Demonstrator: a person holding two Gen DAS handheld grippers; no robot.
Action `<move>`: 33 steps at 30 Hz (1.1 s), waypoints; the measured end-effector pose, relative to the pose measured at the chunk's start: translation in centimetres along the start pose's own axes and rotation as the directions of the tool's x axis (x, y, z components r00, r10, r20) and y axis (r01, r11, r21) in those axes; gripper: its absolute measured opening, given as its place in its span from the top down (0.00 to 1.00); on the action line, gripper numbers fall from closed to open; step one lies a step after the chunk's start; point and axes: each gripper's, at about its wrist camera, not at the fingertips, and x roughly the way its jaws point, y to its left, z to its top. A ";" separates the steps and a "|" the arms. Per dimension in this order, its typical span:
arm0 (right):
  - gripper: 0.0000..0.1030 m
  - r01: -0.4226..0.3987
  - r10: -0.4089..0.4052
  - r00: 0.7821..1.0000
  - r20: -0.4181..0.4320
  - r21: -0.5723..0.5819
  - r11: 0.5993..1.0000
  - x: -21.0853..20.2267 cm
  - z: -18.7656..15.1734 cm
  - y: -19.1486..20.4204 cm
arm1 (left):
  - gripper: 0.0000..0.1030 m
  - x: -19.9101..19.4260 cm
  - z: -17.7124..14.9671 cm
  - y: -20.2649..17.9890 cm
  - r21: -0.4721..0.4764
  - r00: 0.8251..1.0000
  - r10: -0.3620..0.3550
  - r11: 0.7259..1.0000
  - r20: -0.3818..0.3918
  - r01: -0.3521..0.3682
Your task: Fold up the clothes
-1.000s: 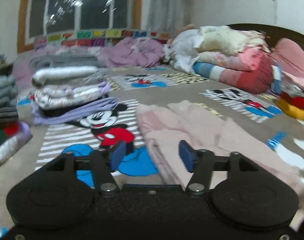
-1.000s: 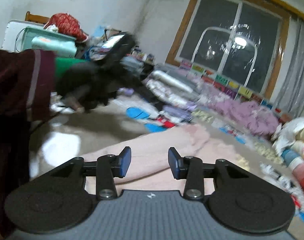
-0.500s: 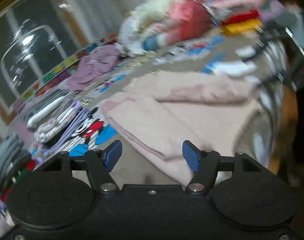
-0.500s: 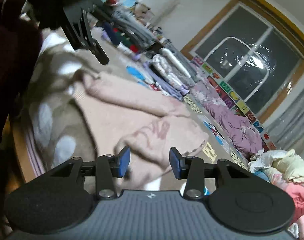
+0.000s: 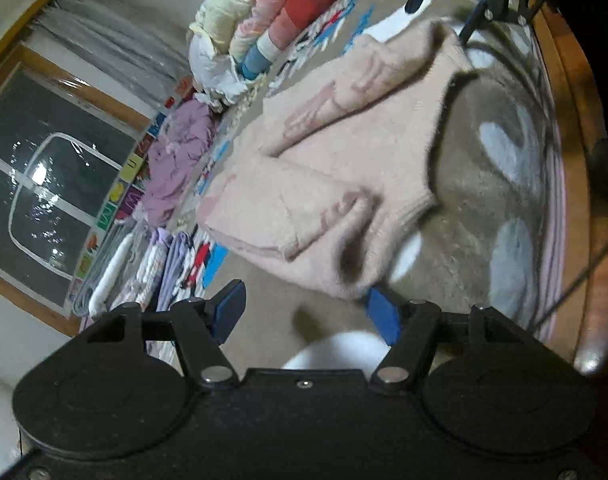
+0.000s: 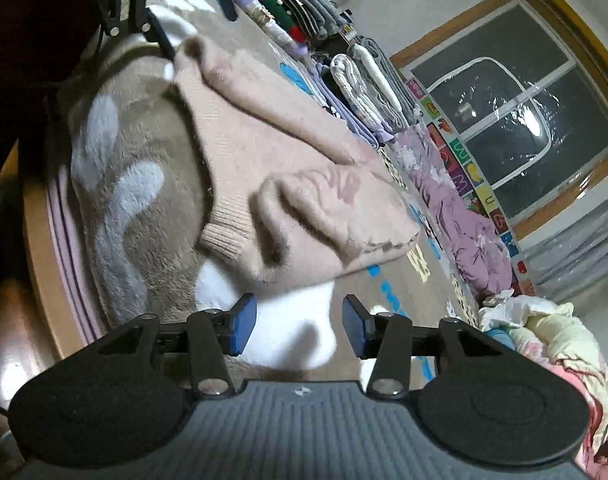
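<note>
Approaching the pink sweater (image 5: pixel 343 152) lying mid-frame on the bed (image 5: pixel 483 208), the left gripper (image 5: pixel 304 312) is holding nothing, jaws wide; the right gripper (image 6: pixel 300 328) is empty, jaws just opening. Next: gripping both hem corners.

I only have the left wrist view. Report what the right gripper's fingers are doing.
Observer: The right gripper has just been opening. Its fingers stand apart with nothing between them, just short of the pink sweater's near edge.
Operator: Now tell me what lies beyond the sweater's far corner on that side.
Observer: A stack of folded grey, red and green clothes lies there.
</note>
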 end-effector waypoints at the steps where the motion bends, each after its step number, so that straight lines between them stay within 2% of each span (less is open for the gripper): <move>1: 0.54 0.006 -0.006 1.000 0.012 -0.012 1.000 0.2 0.0 0.2 | 0.34 0.0 0.0 -0.2 0.006 1.000 0.005 1.000 0.009 -0.005; 4: 0.53 0.016 -0.012 0.998 0.060 -0.073 0.997 0.5 0.1 0.7 | 0.34 -0.2 -0.2 0.0 0.000 0.999 0.024 1.000 0.036 -0.024; 6: 0.48 0.038 -0.027 0.996 0.088 -0.118 0.992 0.7 -0.3 1.0 | 0.34 0.0 -0.5 -0.2 0.031 0.998 0.036 0.999 0.057 -0.038; 8: 0.37 0.066 -0.047 0.992 0.121 -0.156 0.986 0.9 -0.7 1.1 | 0.34 0.1 -1.0 -0.6 0.086 0.996 0.046 0.995 0.075 -0.052; 11: 0.29 0.088 -0.054 0.985 0.167 -0.206 0.975 1.0 -1.1 0.9 | 0.34 0.3 -1.2 -0.8 0.131 0.993 0.069 0.988 0.093 -0.081; 15: 0.30 0.118 -0.040 0.966 0.254 -0.300 0.947 1.1 -1.2 1.5 | 0.34 1.4 0.2 -1.1 0.166 0.983 0.090 0.979 0.158 -0.116; 17: 0.32 0.132 -0.038 0.955 0.293 -0.309 0.942 1.1 -0.8 1.2 | 0.34 1.5 0.6 -1.0 0.182 0.980 0.082 0.976 0.180 -0.116; 21: 0.30 0.133 -0.025 0.945 0.325 -0.315 0.940 1.4 -0.9 0.3 | 0.34 1.7 -0.8 -1.0 0.199 0.981 0.081 0.973 0.179 -0.117; 23: 0.33 0.121 -0.002 0.947 0.323 -0.349 0.929 1.7 -1.7 0.5 | 0.35 1.8 -0.7 -1.5 0.242 0.976 0.076 0.962 0.203 -0.125; 27: 0.34 0.134 0.021 0.929 0.369 -0.392 0.910 2.3 -1.6 0.8 | 0.35 2.1 -0.8 -2.4 0.358 0.966 0.065 0.921 0.249 -0.155; 28: 0.34 0.129 0.030 0.927 0.374 -0.395 0.910 2.6 -1.5 0.7 | 0.36 2.1 -0.9 -2.4 0.354 0.965 0.065 0.922 0.254 -0.155; 29: 0.34 0.123 0.040 0.925 0.378 -0.396 0.910 2.8 -1.4 0.6 | 0.39 2.2 -1.0 -2.3 0.342 0.965 0.062 0.927 0.256 -0.151; 30: 0.34 0.116 0.049 0.923 0.382 -0.398 0.910 3.1 -1.3 0.4 | 0.46 2.2 -1.0 -2.3 0.333 0.966 0.059 0.932 0.253 -0.144; 31: 0.40 0.096 0.065 0.924 0.376 -0.396 0.913 3.3 -1.1 0.3 | 0.53 2.2 -0.9 -2.5 0.334 0.969 0.050 0.933 0.241 -0.132; 32: 0.58 0.049 0.095 0.933 0.348 -0.384 0.922 3.4 -0.6 0.2 | 0.68 2.2 -0.9 -2.7 0.335 0.973 0.042 0.935 0.228 -0.119; 33: 0.67 0.002 0.126 0.939 0.321 -0.371 0.929 3.4 -0.1 0.1 | 0.76 2.2 -0.7 -3.0 0.340 0.977 0.036 0.934 0.208 -0.107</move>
